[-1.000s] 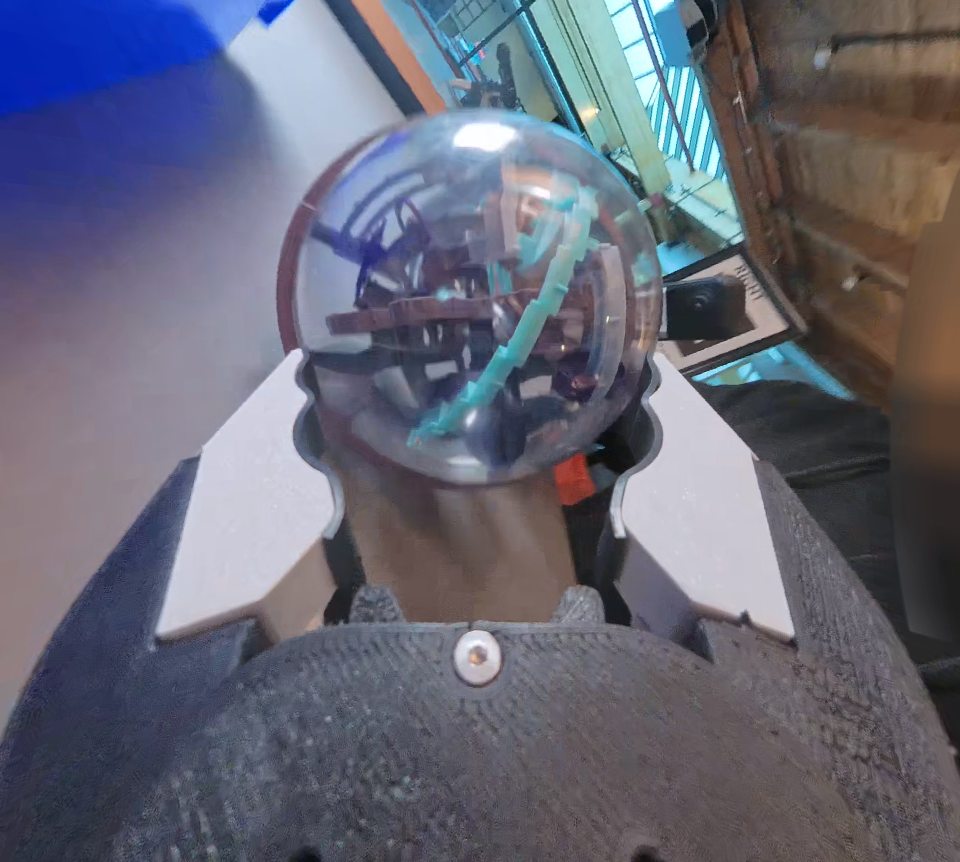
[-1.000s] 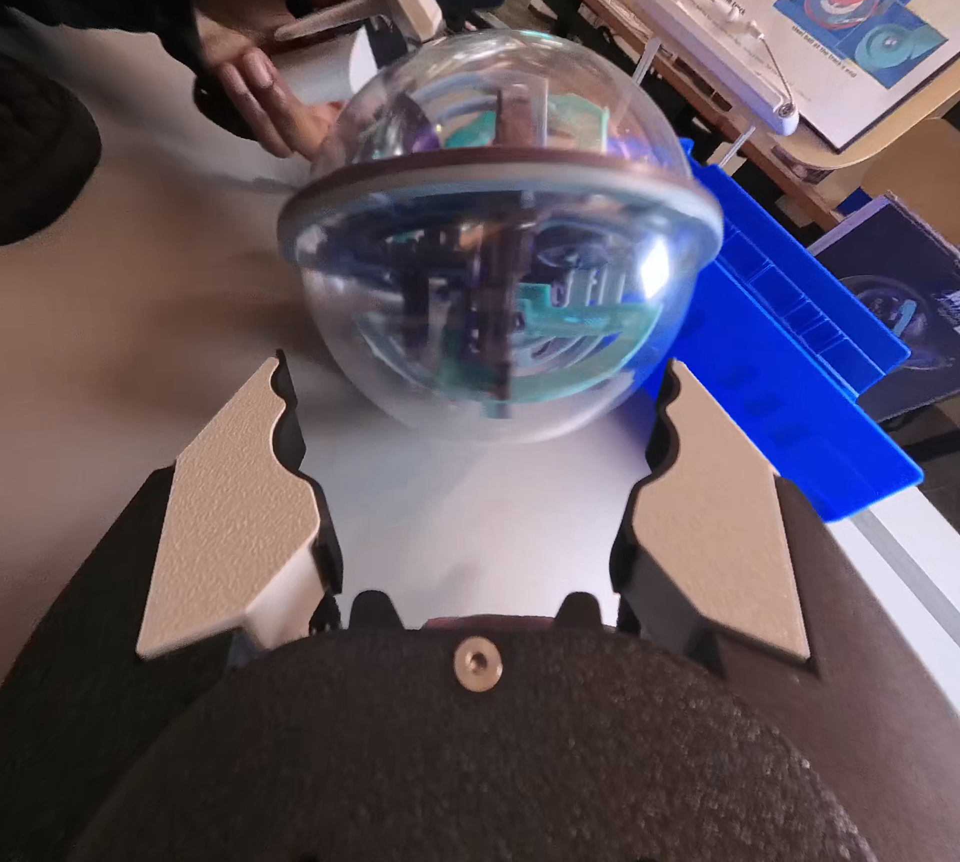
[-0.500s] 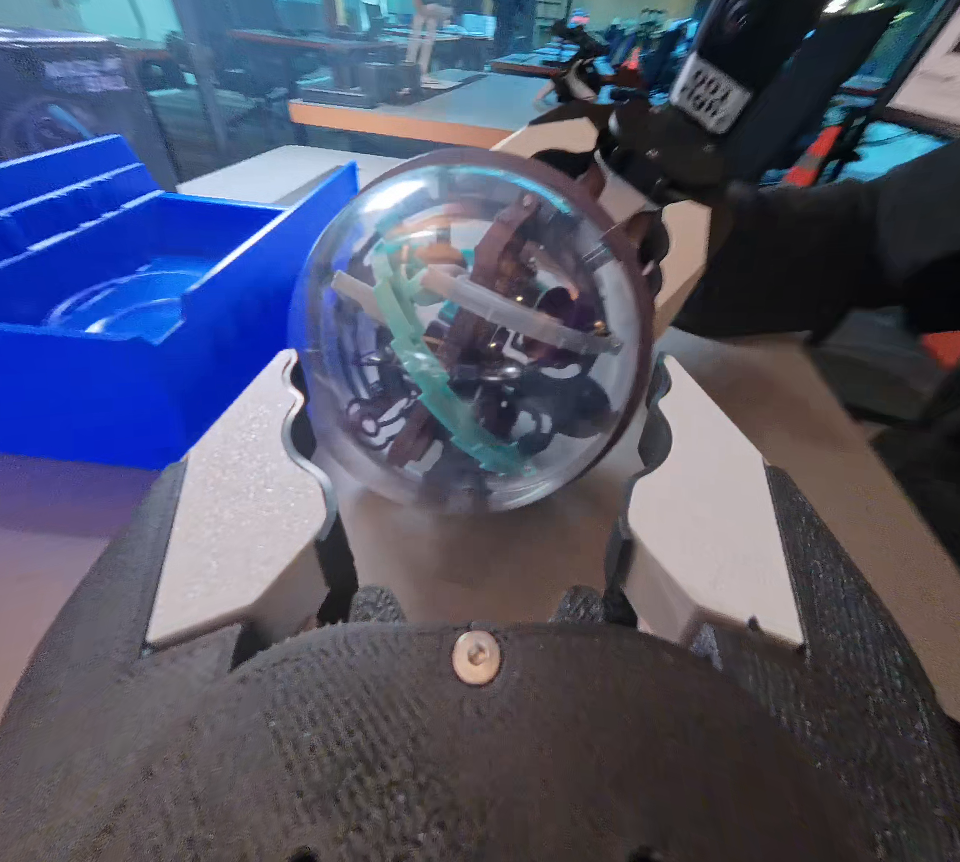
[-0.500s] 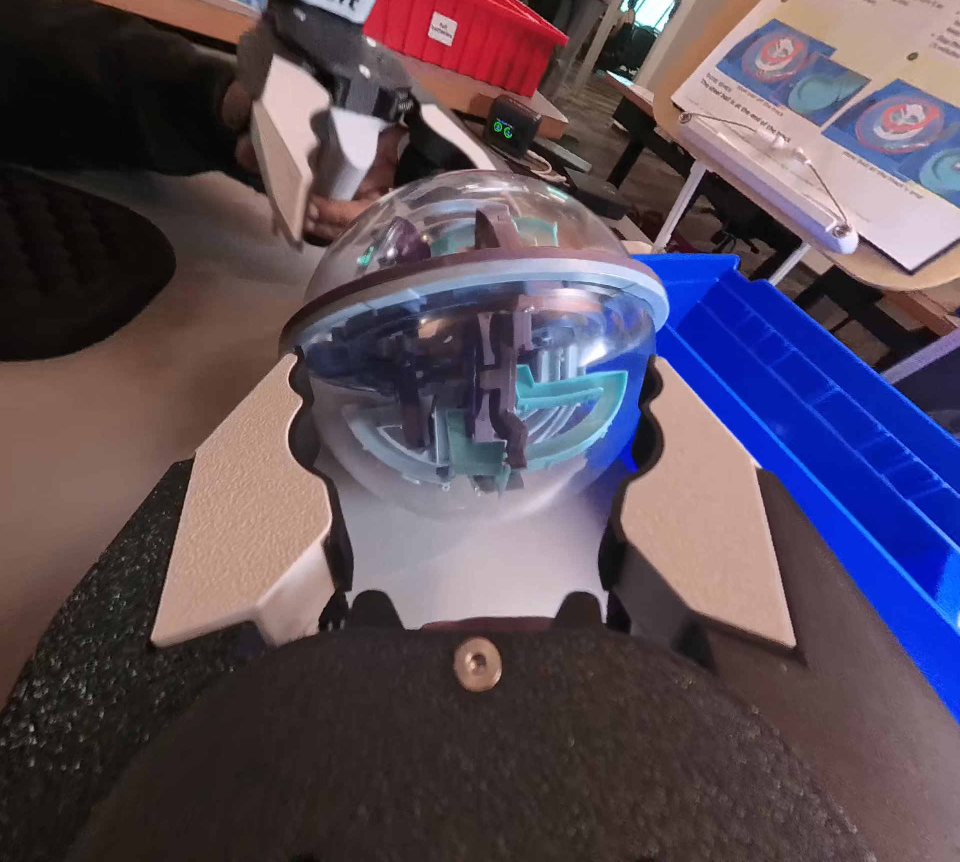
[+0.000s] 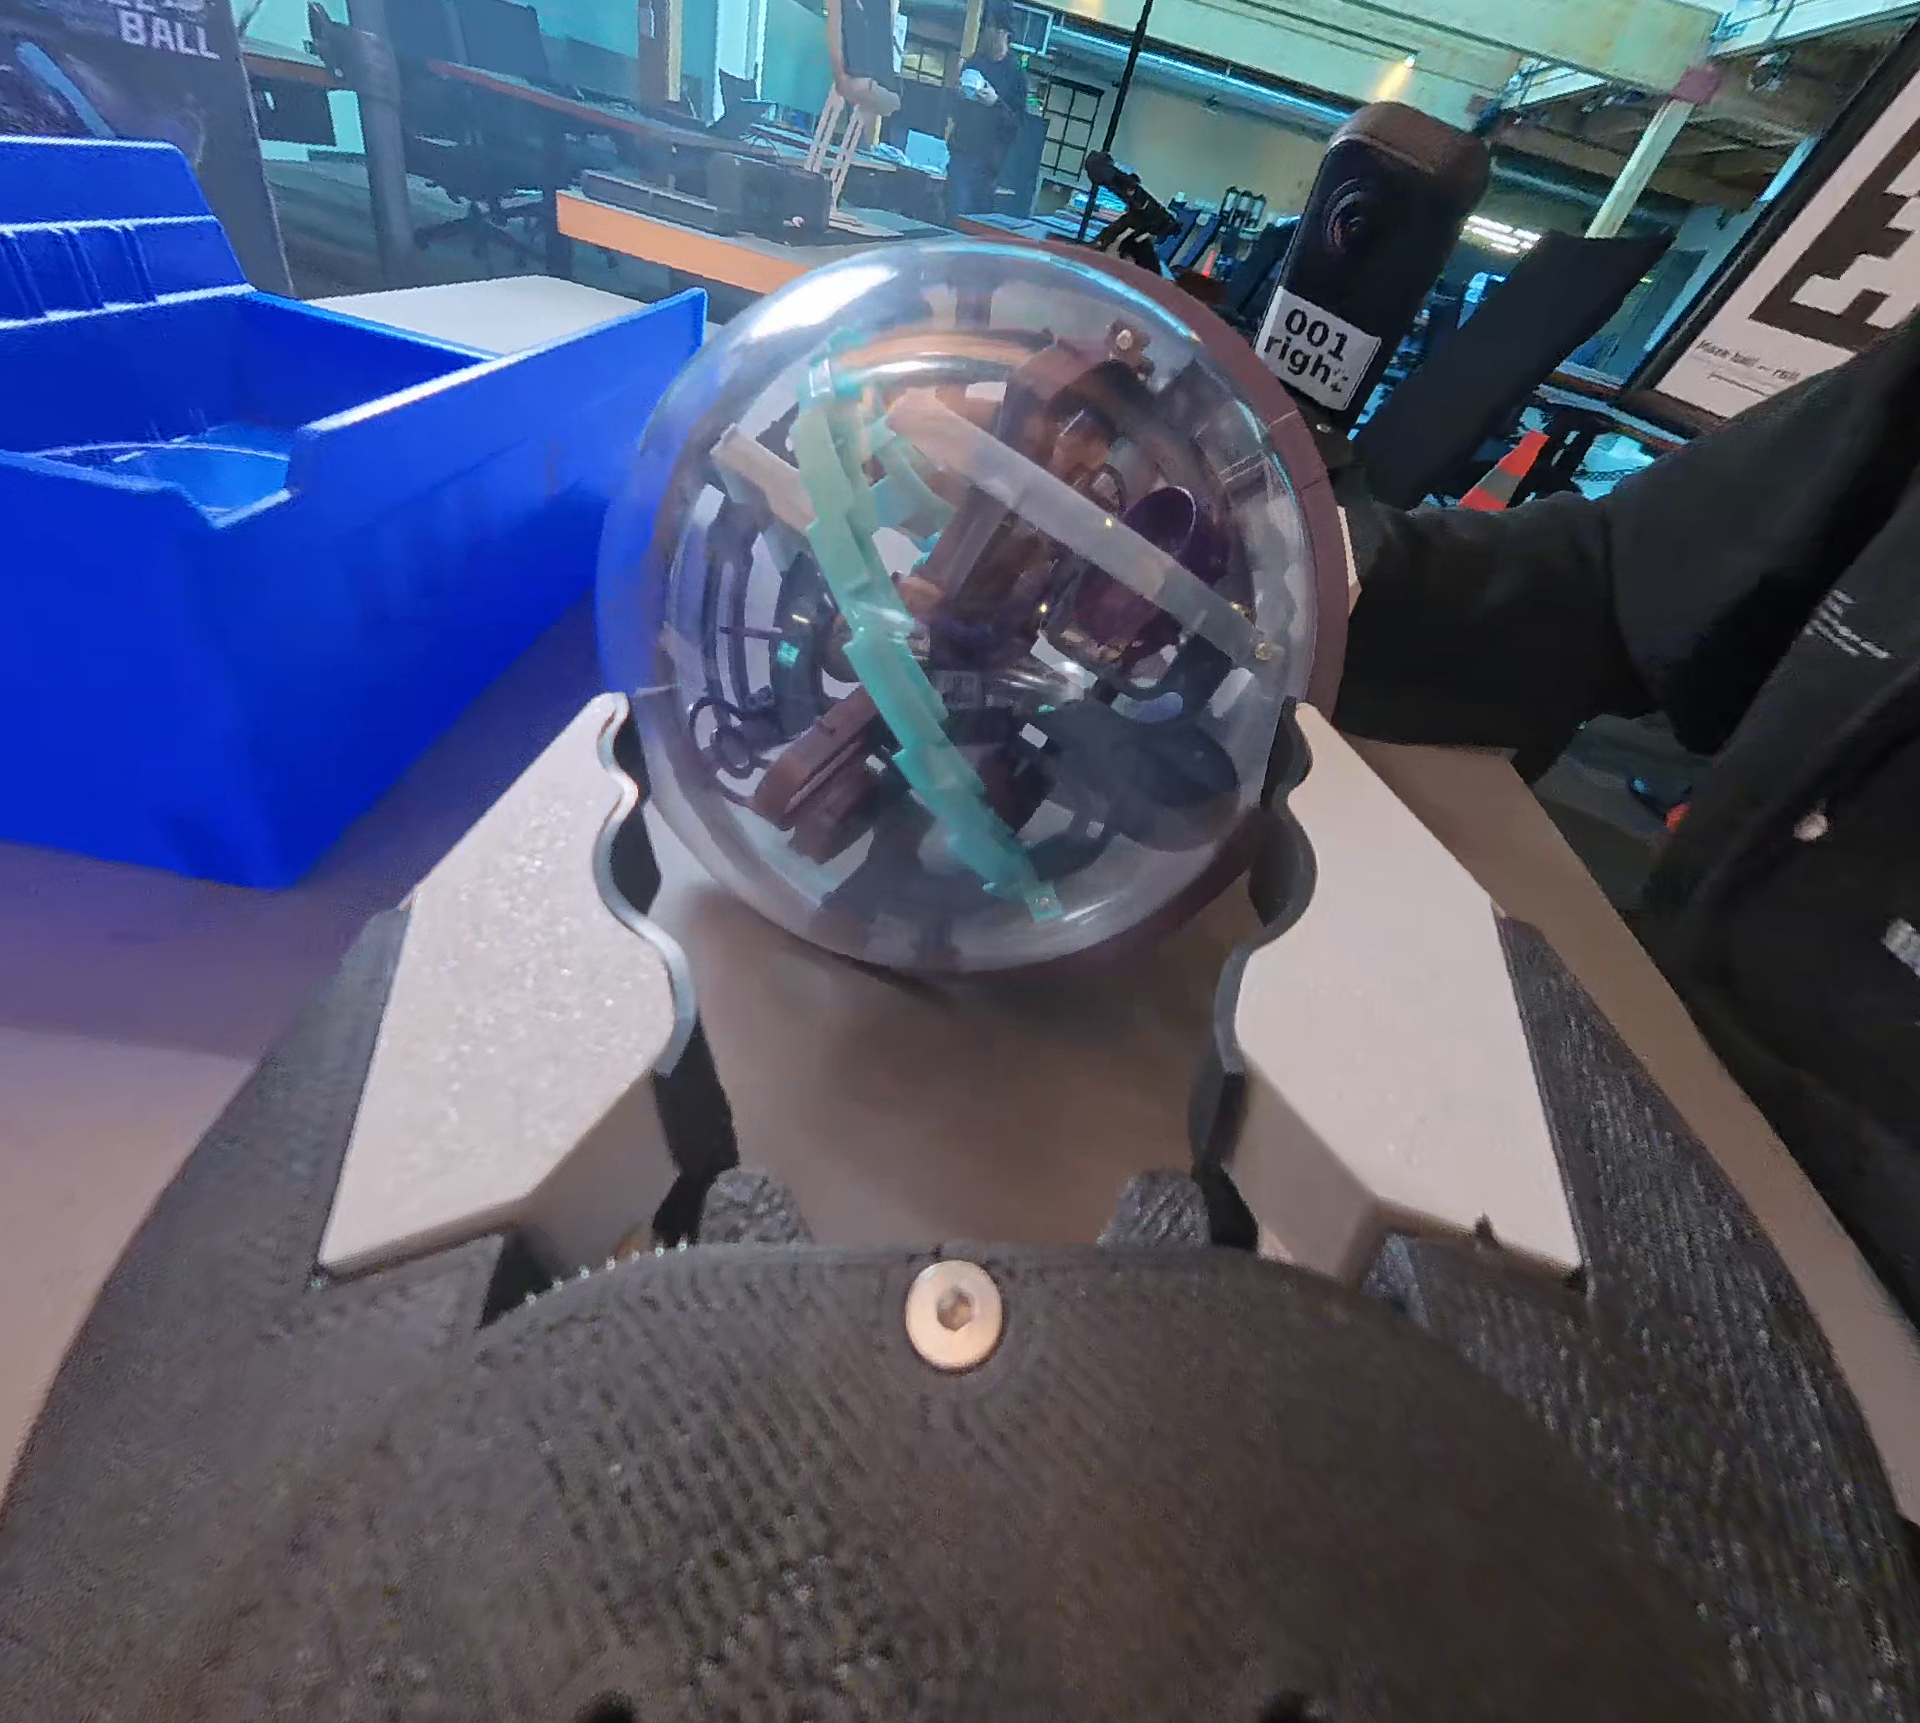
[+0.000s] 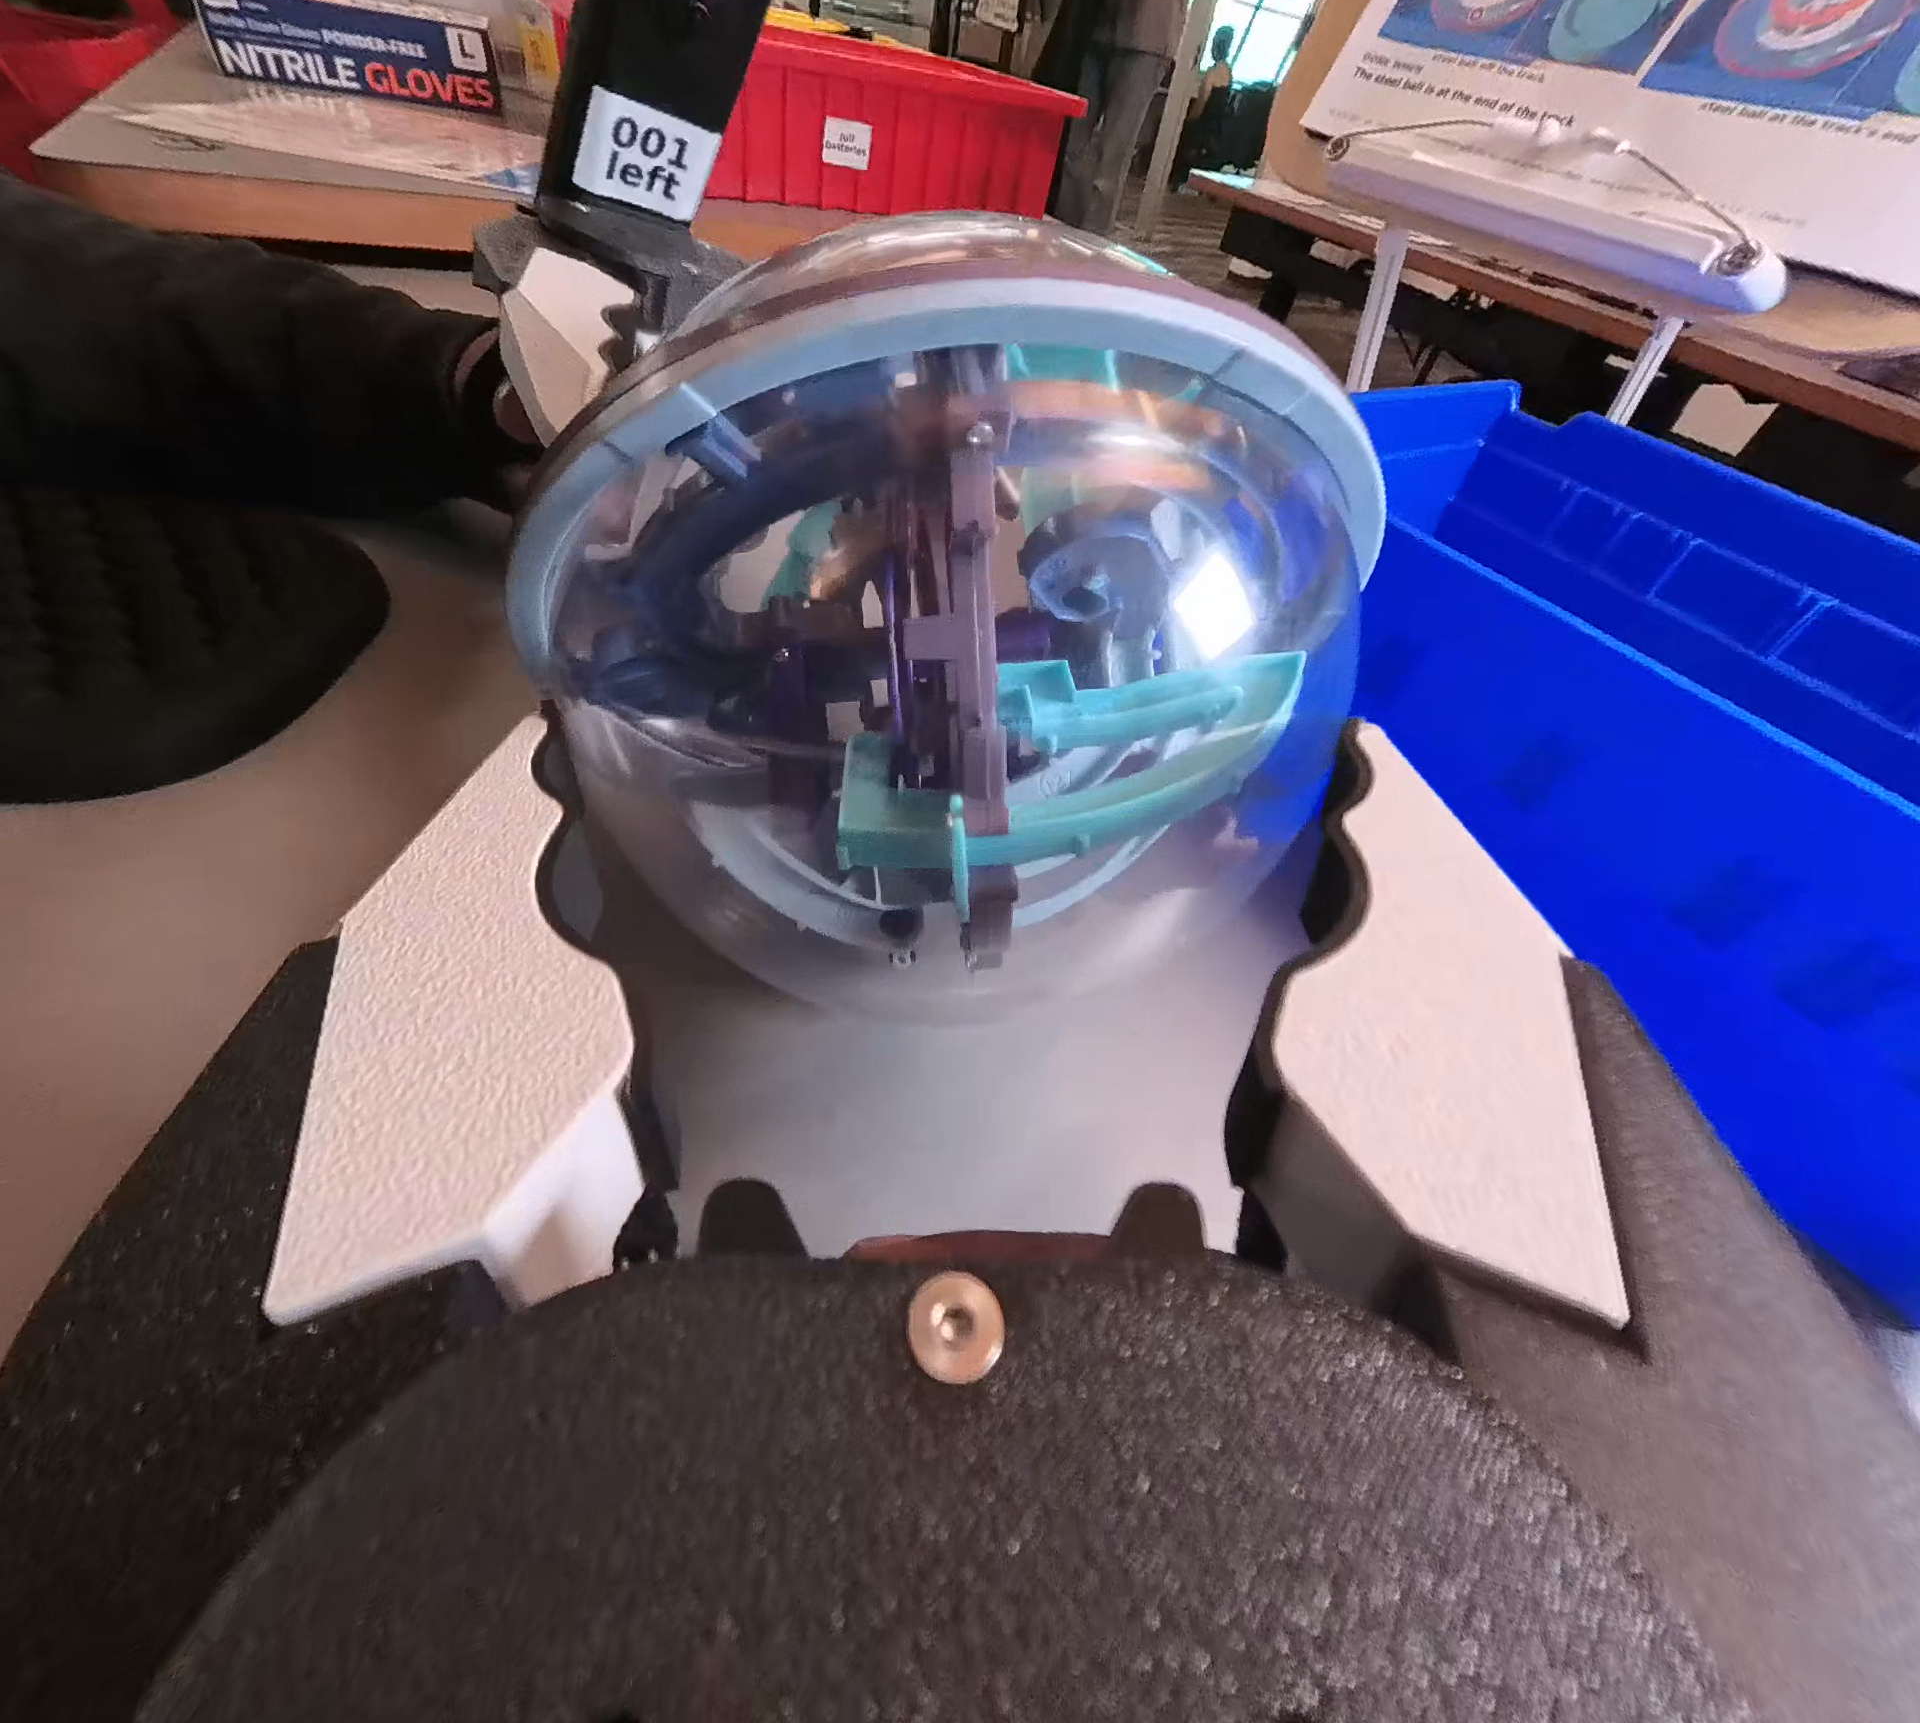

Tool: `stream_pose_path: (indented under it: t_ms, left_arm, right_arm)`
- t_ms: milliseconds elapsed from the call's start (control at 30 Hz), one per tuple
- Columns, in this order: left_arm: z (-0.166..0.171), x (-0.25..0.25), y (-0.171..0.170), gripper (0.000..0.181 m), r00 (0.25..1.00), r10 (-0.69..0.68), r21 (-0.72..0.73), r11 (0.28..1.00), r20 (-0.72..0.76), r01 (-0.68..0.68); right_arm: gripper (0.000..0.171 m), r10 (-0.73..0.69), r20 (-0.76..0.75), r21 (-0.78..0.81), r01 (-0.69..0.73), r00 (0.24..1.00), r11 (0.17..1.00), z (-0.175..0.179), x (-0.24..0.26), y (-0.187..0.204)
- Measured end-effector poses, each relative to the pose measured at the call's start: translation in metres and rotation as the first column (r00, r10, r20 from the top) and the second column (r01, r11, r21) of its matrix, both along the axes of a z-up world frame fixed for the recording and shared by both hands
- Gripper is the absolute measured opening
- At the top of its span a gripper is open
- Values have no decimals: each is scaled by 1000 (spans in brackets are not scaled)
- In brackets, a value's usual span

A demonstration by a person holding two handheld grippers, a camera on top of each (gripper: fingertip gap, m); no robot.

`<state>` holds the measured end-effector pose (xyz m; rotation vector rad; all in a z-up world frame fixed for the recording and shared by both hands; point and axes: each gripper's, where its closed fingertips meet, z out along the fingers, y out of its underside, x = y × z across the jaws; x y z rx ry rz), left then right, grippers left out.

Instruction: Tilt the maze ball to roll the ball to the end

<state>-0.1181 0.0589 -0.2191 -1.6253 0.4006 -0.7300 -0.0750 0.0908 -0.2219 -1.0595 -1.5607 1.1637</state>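
Levelled again, the clear plastic maze ball (image 5: 961,613) sits pinched between both hand-held grippers, mid-tilt.
Left gripper (image 5: 951,790) and right gripper (image 6: 940,826) each clamp it; next, gentle coordinated tipping along the teal track (image 6: 1132,738).

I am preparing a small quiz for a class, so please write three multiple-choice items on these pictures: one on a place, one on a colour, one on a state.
1. In the right wrist view, the blue bin lies
A. left of the ball
B. right of the ball
C. under the ball

2. The far bin, on the table behind, is
A. red
B. green
C. yellow

3. The left claw is
A. open, away from the ball
B. shut on a bin's rim
C. shut on the ball

Answers:
1 B: the blue bin fills the right side of that view, beside the ball.
2 A: its ribbed wall is plainly red.
3 C: in the left wrist view both fingers press the sides of the ball.
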Motion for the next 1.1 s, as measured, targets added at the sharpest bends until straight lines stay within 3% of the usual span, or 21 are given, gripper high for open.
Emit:
stream_pose_path:
  t_ms: [300,500,667,733,900,1000,1100]
  left_arm:
    - [-26,39,-22,121,991,-128,-232,966,-26,119]
    - [-43,64,-27,125,986,-151,-311,943,-72,121]
    - [-39,63,-23,123,993,-114,-335,936,-8,104]
    - [-36,57,-19,122,996,-82,-288,955,-48,64]
    - [-4,37,-4,134,958,90,16,996,-273,-89]
    - [-7,43,5,138,943,61,4,998,-328,-63]
    - [-10,42,11,140,960,62,-32,997,-272,-74]
  right_arm:
    - [140,101,62,110,-108,993,988,25,16,-27]
    - [137,162,118,23,-166,980,986,31,23,-36]
    - [136,168,184,-65,-159,968,985,31,20,-26]
    - [136,175,209,-126,-151,962,980,31,17,-19]
    - [136,206,313,-245,-130,927,961,29,5,-7]
    - [136,244,377,-296,-134,893,946,27,-4,-5]
    - [135,244,374,-335,-115,895,935,28,-13,-1]
